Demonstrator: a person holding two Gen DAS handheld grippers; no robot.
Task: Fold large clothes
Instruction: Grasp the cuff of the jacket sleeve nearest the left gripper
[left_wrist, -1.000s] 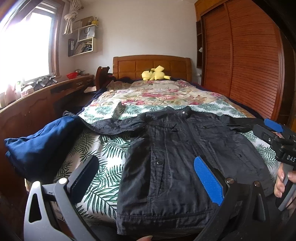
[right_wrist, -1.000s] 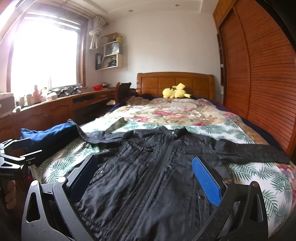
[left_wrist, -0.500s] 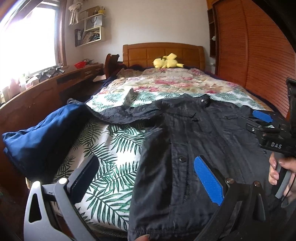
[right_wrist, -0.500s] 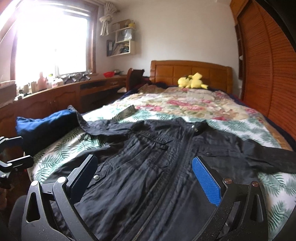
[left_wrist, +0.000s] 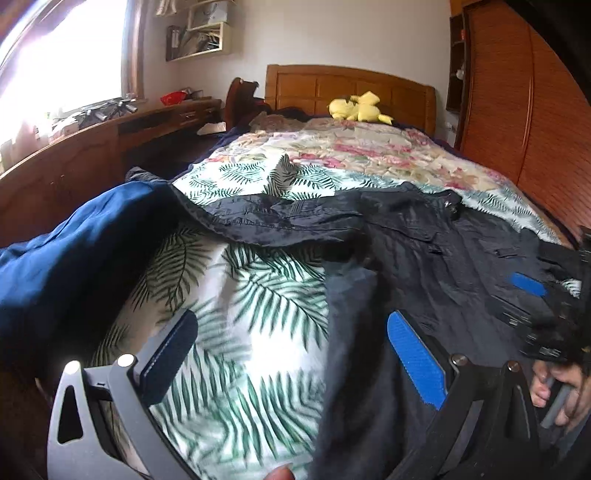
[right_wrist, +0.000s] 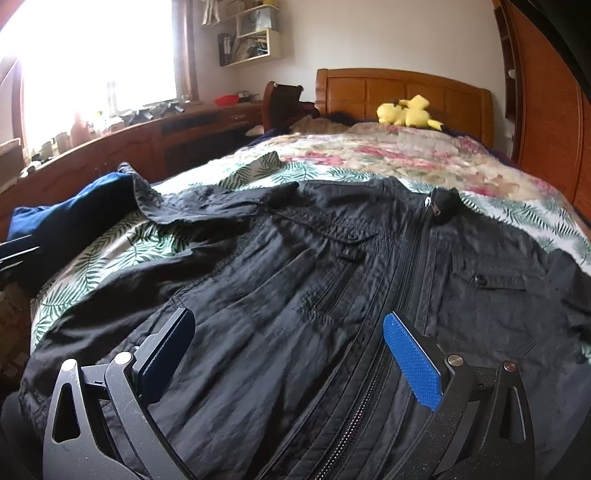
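Item: black jacket (right_wrist: 332, 295) lying flat under my right gripper (right_wrist: 288, 350); left gripper (left_wrist: 291, 354) hovering at jacket's side edge. Am keeping both wide apart, gripping nothing.

No text, label, brand, number or sign can be read in either view; any lettering on the gripper body at three o'clock is too blurred.

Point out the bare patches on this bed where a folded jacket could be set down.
Most open is the flowered quilt between the black jacket's collar and the yellow plush toy. A smaller patch of palm-leaf sheet lies between the blue cloth, the outstretched sleeve and the jacket body. The near end is crowded: the jacket spreads across it under both open grippers.
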